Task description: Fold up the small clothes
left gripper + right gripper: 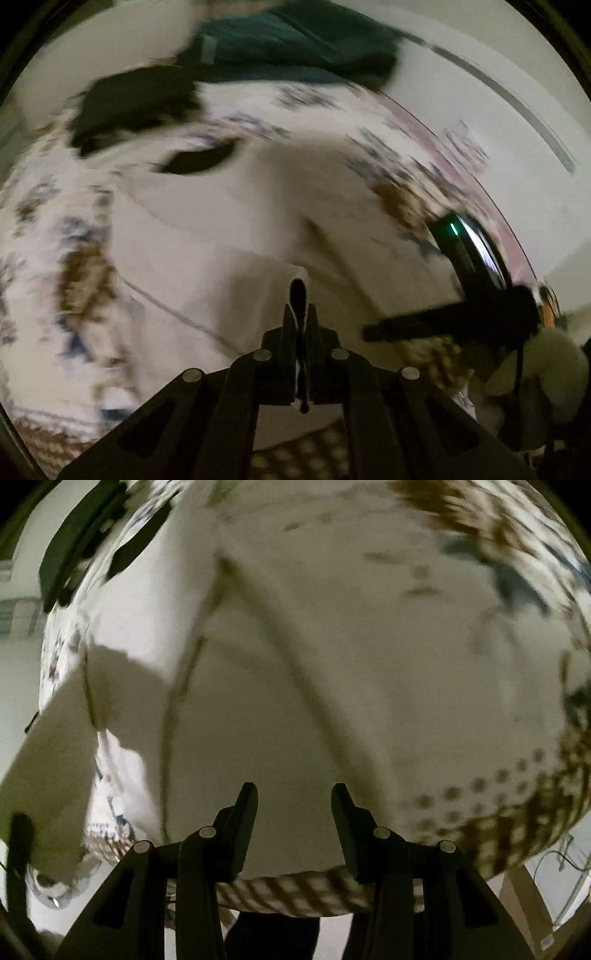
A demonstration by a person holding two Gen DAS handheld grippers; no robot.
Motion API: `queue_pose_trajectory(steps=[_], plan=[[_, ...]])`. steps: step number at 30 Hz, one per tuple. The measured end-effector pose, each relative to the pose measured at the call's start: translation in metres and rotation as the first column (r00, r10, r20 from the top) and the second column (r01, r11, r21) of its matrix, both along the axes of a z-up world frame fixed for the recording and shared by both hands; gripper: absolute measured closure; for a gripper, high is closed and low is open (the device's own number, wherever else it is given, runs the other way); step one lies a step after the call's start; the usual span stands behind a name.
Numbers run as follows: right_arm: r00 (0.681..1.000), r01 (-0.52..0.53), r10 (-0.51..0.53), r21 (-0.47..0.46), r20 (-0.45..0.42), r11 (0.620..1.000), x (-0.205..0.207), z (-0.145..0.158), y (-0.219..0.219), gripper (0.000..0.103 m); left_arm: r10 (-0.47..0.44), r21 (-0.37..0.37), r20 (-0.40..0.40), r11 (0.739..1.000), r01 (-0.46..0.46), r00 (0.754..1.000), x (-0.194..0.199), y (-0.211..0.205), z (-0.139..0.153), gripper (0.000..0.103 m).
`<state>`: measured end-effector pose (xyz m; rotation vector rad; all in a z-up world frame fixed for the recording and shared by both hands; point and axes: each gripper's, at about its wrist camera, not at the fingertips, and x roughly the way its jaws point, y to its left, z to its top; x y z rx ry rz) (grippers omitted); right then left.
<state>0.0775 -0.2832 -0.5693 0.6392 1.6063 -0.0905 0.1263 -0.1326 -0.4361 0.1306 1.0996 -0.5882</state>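
The left gripper has its jaws pinched on the white garment. The right gripper hovers over it, jaws apart.

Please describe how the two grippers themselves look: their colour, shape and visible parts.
Both grippers, left gripper and right gripper, are matte black plastic, with two flat tapering fingers on angled linkage arms. Round silver pivot pins mark the joints. No cables or markings are visible on them.
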Motion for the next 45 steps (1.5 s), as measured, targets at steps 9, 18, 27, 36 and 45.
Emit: queue_pose_trajectory(steps=[9, 18, 27, 36, 45], plan=[[0.998, 0.039, -0.039, 0.007, -0.043, 0.999, -0.033, -0.008, -0.047, 0.059, 0.065, 0.128, -0.199, 0.991, -0.040, 0.978, -0.001, 0.018, -0.063, 0.066], [0.997, 0.077, -0.075, 0.085, -0.022, 0.993, -0.031, -0.009, -0.077, 0.053, 0.507, 0.236, -0.327, 0.861, -0.451, 0.798, 0.023, 0.191, -0.106, 0.020], [0.993, 0.073, -0.051, 0.208, -0.107, 0.975, -0.040, -0.051, -0.070, 0.056, 0.536, 0.161, -0.438, 0.836, -0.524, 0.722, 0.009, 0.228, -0.146, 0.044], [0.981, 0.192, -0.177, 0.258, -0.081, 0.947, -0.059, -0.038, -0.084, 0.100, 0.551, 0.070, -0.444, 0.807, -0.586, 0.707, -0.019, 0.251, -0.121, 0.100], [0.982, 0.186, -0.180, 0.354, -0.050, 0.917, -0.032, 0.004, -0.085, 0.100, 0.569, -0.023, -0.482, 0.752, -0.659, 0.666, -0.006, 0.266, -0.063, 0.100]])
